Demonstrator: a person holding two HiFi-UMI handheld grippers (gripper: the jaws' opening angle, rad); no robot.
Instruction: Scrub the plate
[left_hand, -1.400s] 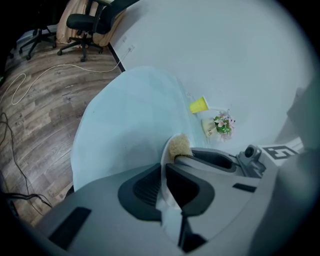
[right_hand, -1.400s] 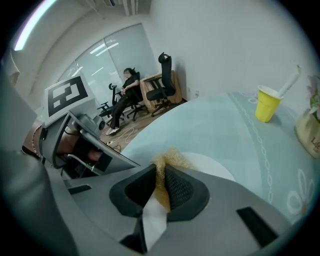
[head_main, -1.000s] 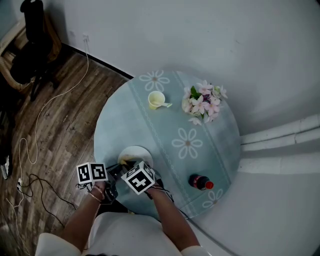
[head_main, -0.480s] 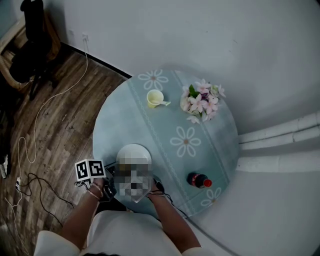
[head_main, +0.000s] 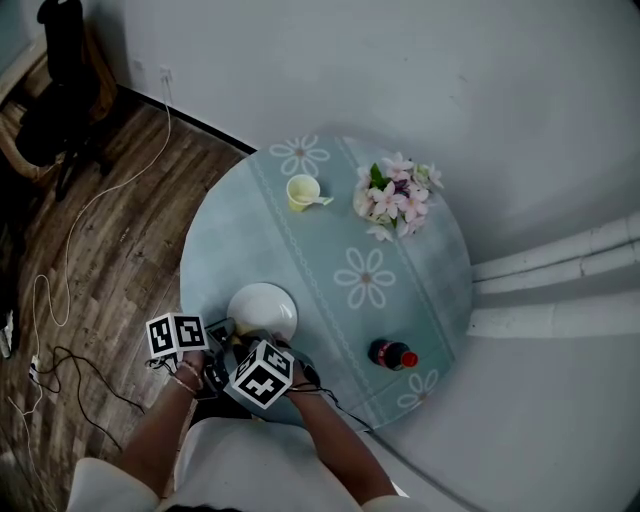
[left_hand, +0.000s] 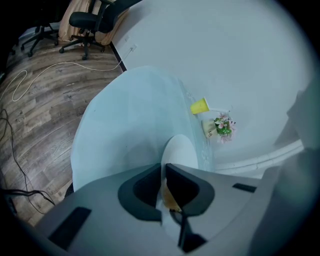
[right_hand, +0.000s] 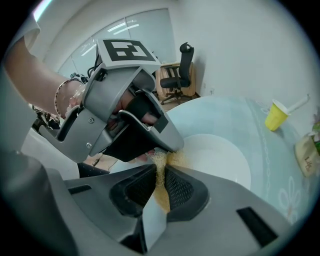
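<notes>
round table (head_main: 330, 250) under a teal flowered cloth. flowers (head_main: 392, 200), bottle (head_main: 392, 354) and yellow cup (head_main: 303, 192) all sit well apart from the work area, so nothing is likely to get knocked. white plate (head_main: 262, 308) lies flat at the table's near edge, right in front of the person, probably for short reach and downward pressure. left gripper (left_hand: 163, 172) has its jaws nearly together, pinching the plate's near rim. reads as an anchor so the plate can't slide or spin under scrubbing. right gripper (right_hand: 160, 176) points steeply down, jaws narrow and clamped on a yellow-brown scouring pad (right_hand: 159, 159). the pad's free end pokes past the tips and meets the plate just beside the left gripper's tips. judgement: scrubbing is under way at the near rim, and most of the plate face looks uncovered yet. risk: the two grippers are very close and could clash.
</notes>
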